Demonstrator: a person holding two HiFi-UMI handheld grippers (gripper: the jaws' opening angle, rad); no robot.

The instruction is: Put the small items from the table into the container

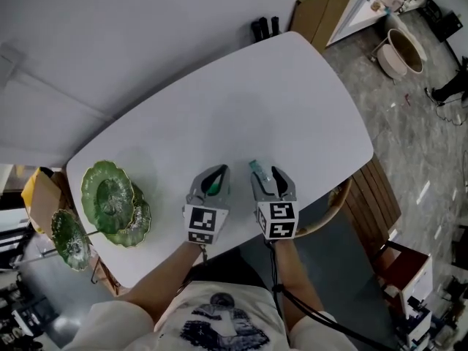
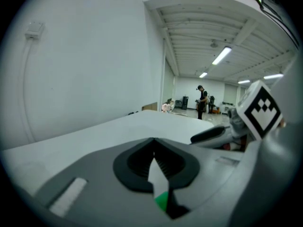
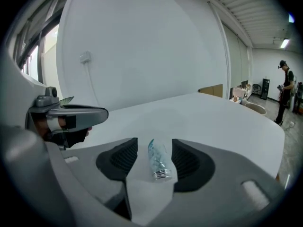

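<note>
Both grippers hover side by side near the front edge of the white table (image 1: pixel 256 101). My left gripper (image 1: pixel 216 172) is shut on a thin white item with a green end (image 2: pixel 161 193), seen as a green sliver (image 1: pixel 213 187) between the jaws in the head view. My right gripper (image 1: pixel 266 172) stands open. A small clear vial with a teal tint (image 3: pixel 158 159) lies between its jaws with a gap on each side. The head view shows the vial (image 1: pixel 254 168) by the gripper's left fingertip. Green leaf-shaped dishes (image 1: pixel 110 196) sit stacked at the table's left end.
Another green leaf dish (image 1: pixel 71 238) stands on a stem off the table's left corner. A wooden chair (image 1: pixel 369 196) is at the table's right edge. Cardboard (image 1: pixel 322 13) leans by the far wall. A person (image 2: pixel 202 100) stands far off in the hall.
</note>
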